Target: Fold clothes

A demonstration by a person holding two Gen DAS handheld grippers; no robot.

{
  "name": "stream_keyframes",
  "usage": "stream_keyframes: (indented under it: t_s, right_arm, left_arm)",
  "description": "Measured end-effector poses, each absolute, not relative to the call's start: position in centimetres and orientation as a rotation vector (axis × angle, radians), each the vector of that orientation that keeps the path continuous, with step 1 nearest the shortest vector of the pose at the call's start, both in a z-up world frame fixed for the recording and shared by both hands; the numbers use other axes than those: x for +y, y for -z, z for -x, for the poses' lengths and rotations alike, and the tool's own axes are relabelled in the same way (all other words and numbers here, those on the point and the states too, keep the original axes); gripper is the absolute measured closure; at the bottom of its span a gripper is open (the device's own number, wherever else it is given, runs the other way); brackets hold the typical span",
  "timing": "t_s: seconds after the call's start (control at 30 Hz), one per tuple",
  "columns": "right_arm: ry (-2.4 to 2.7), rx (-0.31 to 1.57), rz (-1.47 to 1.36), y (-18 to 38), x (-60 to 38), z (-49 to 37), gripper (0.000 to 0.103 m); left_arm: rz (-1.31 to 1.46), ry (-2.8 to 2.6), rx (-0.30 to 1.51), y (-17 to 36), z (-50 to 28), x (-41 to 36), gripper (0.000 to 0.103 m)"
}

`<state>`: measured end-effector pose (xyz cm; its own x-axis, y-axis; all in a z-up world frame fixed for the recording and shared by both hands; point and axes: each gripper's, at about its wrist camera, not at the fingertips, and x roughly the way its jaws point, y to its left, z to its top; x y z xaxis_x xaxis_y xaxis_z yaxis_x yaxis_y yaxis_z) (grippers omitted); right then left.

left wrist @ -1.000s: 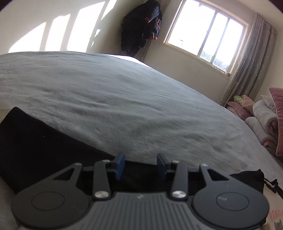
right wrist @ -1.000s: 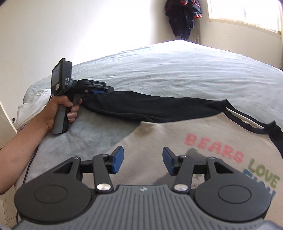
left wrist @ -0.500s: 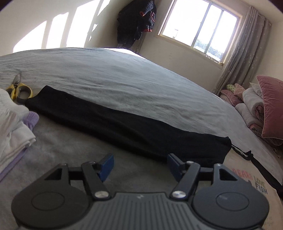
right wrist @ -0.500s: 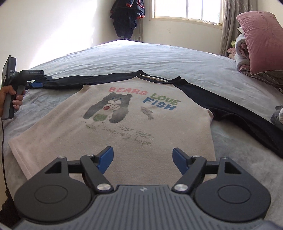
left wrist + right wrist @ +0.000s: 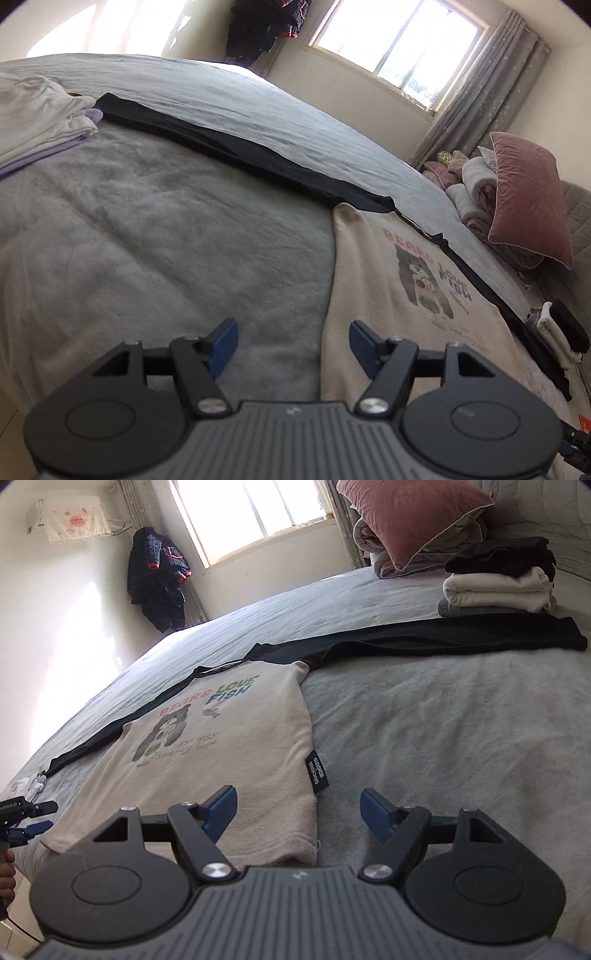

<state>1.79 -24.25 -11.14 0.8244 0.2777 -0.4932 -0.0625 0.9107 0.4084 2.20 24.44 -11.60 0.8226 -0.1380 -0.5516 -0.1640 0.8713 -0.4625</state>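
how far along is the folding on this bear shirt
Done: the cream bear-print shirt with black sleeves lies flat on the grey bed, both sleeves stretched out. In hand: nothing; left hand-held gripper and right hand-held gripper hover open at its bottom corners. Left: every fold, then stacking with the folded pile.

A grey bed [image 5: 443, 738] carries a cream shirt [image 5: 236, 746] with black sleeves spread flat; folded clothes [image 5: 498, 587] and pink pillows [image 5: 406, 517] lie at two o'clock.
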Motion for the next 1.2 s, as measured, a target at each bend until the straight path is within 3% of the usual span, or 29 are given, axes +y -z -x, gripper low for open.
stream_keyframes:
  t_s: [0.13,0.23,0.27,0.3,0.33,0.37,0.43,0.67,0.83,1.03,1.07,1.13,1.17,1.2]
  right_arm:
    - [-0.233,0.565,-0.495,12.3,-24.3,-1.0,0.037]
    - [-0.231,0.549,-0.528,13.0,-24.0,-0.6,0.049]
    - [-0.221,0.543,-0.535,13.1,-24.0,-0.5,0.056]
    - [-0.211,0.542,-0.544,13.2,-24.0,-0.4,0.066]
    - [-0.201,0.541,-0.553,13.3,-24.1,-0.4,0.071]
    - [-0.193,0.544,-0.575,13.4,-24.3,-0.3,0.087]
    - [-0.178,0.543,-0.637,13.4,-24.8,0.0,0.091]
    - [-0.154,0.46,-0.549,9.0,-24.6,2.3,0.092]
    - [-0.063,0.571,-0.369,12.3,-22.5,0.9,0.093]
    - [-0.07,0.513,-0.26,13.6,-21.9,1.7,0.094]
    - [-0.076,0.503,-0.272,13.6,-22.0,1.9,0.084]
    - [-0.085,0.48,-0.287,13.4,-22.0,2.5,0.067]
    - [-0.089,0.468,-0.294,13.3,-22.0,2.8,0.055]
    - [-0.089,0.454,-0.294,13.1,-21.9,3.0,0.049]
  left_arm:
    - [0.572,-0.004,0.584,12.1,-0.8,22.9,0.042]
    - [0.584,-0.007,0.584,12.6,-0.6,22.1,0.052]
    - [0.59,-0.01,0.584,12.8,-0.6,21.9,0.064]
    - [0.595,-0.014,0.585,13.0,-0.6,21.6,0.086]
    - [0.589,-0.031,0.597,13.2,-0.8,21.4,0.094]
    - [0.575,-0.054,0.602,13.2,-0.8,21.0,0.095]
    - [0.562,-0.092,0.591,12.2,-0.4,20.5,0.096]
    - [0.499,-0.182,0.556,9.9,1.1,19.8,0.096]
    - [0.35,-0.204,0.558,12.0,0.6,18.6,0.094]
    - [0.223,-0.194,0.527,12.5,0.9,17.5,0.091]
    - [0.233,-0.18,0.524,12.4,1.0,17.7,0.086]
    - [0.281,-0.144,0.517,12.0,1.2,18.1,0.063]
    - [0.316,-0.137,0.506,11.6,1.4,18.3,0.047]
    - [0.345,-0.148,0.481,11.1,1.9,18.4,0.04]
